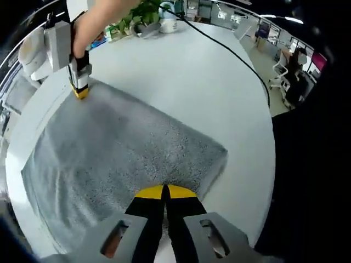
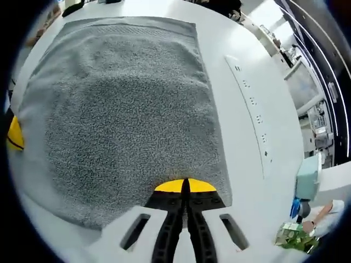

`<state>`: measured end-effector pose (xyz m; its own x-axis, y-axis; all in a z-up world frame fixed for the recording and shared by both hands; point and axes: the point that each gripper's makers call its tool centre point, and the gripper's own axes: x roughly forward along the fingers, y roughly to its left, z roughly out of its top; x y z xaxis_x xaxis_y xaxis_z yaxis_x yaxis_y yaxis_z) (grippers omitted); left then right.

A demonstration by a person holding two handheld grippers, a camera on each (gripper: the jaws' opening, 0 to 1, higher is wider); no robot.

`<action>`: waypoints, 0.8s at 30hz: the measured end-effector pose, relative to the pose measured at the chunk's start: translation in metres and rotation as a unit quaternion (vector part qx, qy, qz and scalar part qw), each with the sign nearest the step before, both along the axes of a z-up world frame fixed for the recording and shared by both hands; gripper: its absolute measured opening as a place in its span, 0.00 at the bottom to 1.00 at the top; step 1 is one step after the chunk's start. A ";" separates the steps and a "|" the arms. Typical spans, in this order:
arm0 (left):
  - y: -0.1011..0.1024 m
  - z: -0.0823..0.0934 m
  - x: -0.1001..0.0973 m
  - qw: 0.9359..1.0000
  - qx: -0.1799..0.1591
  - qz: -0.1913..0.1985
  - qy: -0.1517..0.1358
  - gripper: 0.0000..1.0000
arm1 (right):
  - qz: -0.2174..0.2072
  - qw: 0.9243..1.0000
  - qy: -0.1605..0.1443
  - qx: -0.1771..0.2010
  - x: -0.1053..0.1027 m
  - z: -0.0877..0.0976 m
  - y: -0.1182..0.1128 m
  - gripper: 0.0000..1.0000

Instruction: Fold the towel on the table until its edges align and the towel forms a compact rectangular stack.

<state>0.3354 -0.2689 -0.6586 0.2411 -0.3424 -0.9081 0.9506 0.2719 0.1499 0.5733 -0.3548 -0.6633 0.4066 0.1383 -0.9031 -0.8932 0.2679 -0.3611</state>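
Left tool: nearest item in the left gripper view. Black jaws with yellow tips, pressed together at the near edge of the towel; whether cloth is caught between the tips cannot be told.

Right tool: nearest item in the right gripper view. Same black jaws and yellow tips, drawn together at the towel's near edge in that view; a pinch of fabric cannot be confirmed. This tool also appears at the far left of the left gripper view, held by a person's hand, yellow tip down on the towel's far corner.

Towel: grey terry cloth, lying flat and spread on the bench, laid out as one broad rectangle. In the right gripper view it runs from the tool tips to the far side of the bench, its far hem straight. A yellow tip, seemingly the left tool's, shows at the left margin of that view, beside the towel's left edge.

Bench: white, round-edged top, bare to the right of the towel.

Cable: black, crossing the far right part of the bench and dropping over its edge.

Plant: green leaves at the bench's far edge, beside a white pot.

Strip: white, long, with small dark marks, lying on the bench right of the towel.
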 end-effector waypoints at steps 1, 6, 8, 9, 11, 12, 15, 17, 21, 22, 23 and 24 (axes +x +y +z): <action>0.000 -0.001 0.000 1.000 0.011 -0.008 -0.006 0.01 | -0.008 1.000 0.003 0.002 -0.001 0.000 -0.003 0.00; 0.004 -0.002 0.001 0.999 0.044 -0.012 -0.005 0.01 | -0.037 0.999 0.019 0.012 -0.005 0.000 -0.012 0.00; 0.006 -0.001 0.002 0.999 0.047 -0.006 0.001 0.01 | -0.038 0.999 0.022 0.007 -0.008 -0.001 -0.014 0.00; 0.008 -0.002 0.003 0.999 0.048 -0.003 0.003 0.01 | -0.039 0.999 0.021 0.004 -0.009 -0.001 -0.014 0.00; 0.010 -0.002 0.004 0.999 0.047 0.005 0.007 0.01 | -0.034 0.999 0.019 -0.002 -0.010 -0.001 -0.015 0.00; 0.011 -0.002 0.004 0.999 0.047 0.007 0.008 0.01 | -0.026 1.000 0.015 -0.006 -0.011 -0.001 -0.015 0.00; 0.013 -0.002 0.004 0.999 0.045 0.013 0.010 0.01 | -0.016 1.000 0.016 -0.016 -0.011 -0.002 -0.016 0.00; 0.014 -0.002 0.005 0.999 0.044 0.017 0.011 0.01 | -0.014 1.000 0.016 -0.017 -0.011 -0.001 -0.016 0.00; 0.019 -0.002 0.006 0.998 0.047 0.029 0.010 0.01 | -0.045 0.999 0.028 0.013 -0.014 0.000 -0.018 0.00; 0.022 -0.002 0.007 0.998 0.052 0.029 0.006 0.01 | -0.049 0.998 0.031 0.018 -0.014 0.000 -0.019 0.00; 0.024 -0.002 0.007 0.998 0.060 0.025 -0.001 0.01 | -0.058 0.997 0.033 0.027 -0.015 0.001 -0.020 0.00; 0.028 -0.002 0.009 0.997 0.074 0.017 -0.012 0.01 | -0.061 0.997 0.034 0.030 -0.016 0.000 -0.021 0.00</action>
